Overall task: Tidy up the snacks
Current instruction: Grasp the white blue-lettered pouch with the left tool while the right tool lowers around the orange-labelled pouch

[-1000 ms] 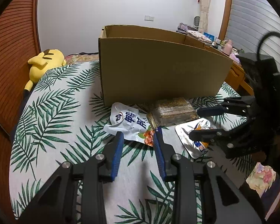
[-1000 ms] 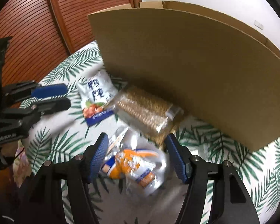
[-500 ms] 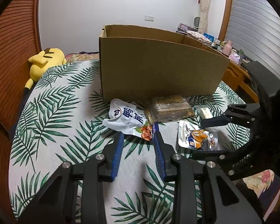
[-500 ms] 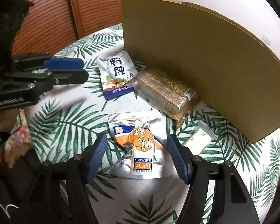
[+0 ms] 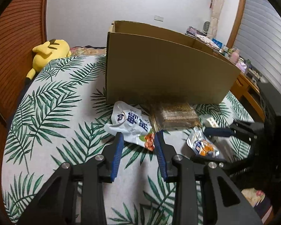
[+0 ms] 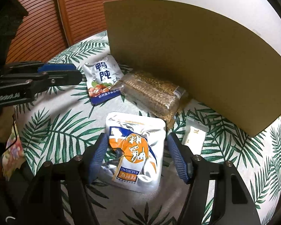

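Observation:
Several snacks lie on a palm-leaf bedcover [image 5: 52,112] in front of a big open cardboard box [image 5: 159,71] [image 6: 187,56]. My right gripper [image 6: 136,136] [image 5: 199,144] straddles a silver and orange pouch [image 6: 136,150] [image 5: 202,147]. Its jaws are closing, with the pads at the pouch's edges and no clear press. My left gripper [image 5: 139,136] [image 6: 78,73] is open, and the lower corner of a white and blue bag [image 5: 131,123] [image 6: 103,75] sits loose between its tips. A clear pack of brown bars [image 5: 176,116] [image 6: 151,91] lies against the box.
A small white packet [image 6: 193,136] [image 5: 209,121] lies right of the pouch, near the box's corner. A yellow plush toy [image 5: 48,54] rests at the bed's far left by a slatted wooden wall. A wooden desk with clutter stands at the far right.
My right gripper has shifted over the bedcover, and the silver and orange pouch now lies squarely between its fingers. The left gripper has hardly moved.

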